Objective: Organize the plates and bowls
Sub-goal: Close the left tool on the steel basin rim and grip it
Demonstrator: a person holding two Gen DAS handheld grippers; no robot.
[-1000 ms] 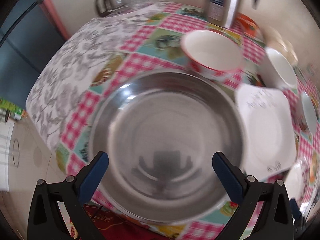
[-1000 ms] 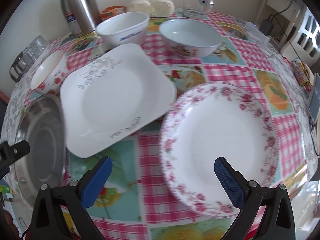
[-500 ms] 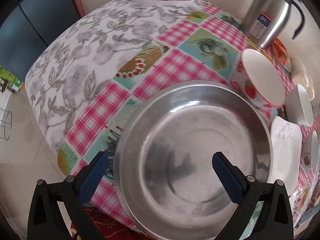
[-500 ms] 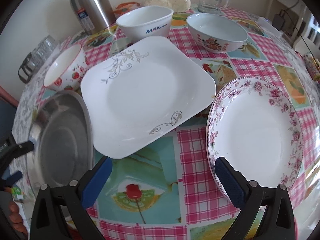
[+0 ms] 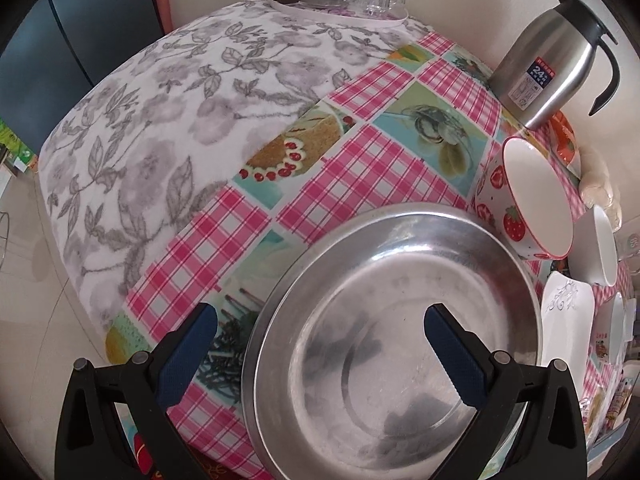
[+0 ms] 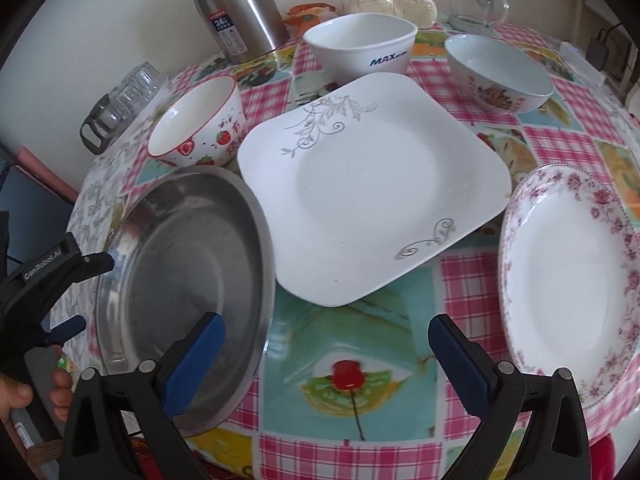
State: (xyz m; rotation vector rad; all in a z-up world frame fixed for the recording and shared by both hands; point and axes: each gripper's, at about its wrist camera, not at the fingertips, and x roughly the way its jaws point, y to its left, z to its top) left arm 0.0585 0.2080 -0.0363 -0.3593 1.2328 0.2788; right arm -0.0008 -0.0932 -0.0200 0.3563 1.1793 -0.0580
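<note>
table point(image 5: 360, 168): pink-check and grey-floral cloths | wall point(image 6: 80, 20): cream | left tool point(image 5: 320, 344), right tool point(image 6: 326, 350): wide open, empty

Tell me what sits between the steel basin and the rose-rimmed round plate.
The white square plate sits between the steel basin and the rose-rimmed round plate, its edge overlapping the basin's rim; the right wrist view shows this.

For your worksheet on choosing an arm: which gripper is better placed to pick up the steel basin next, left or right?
Left, probably. The left gripper is open and straddles the steel basin rim. The right gripper, also open, faces bare tablecloth between the basin and the floral plate.
</note>
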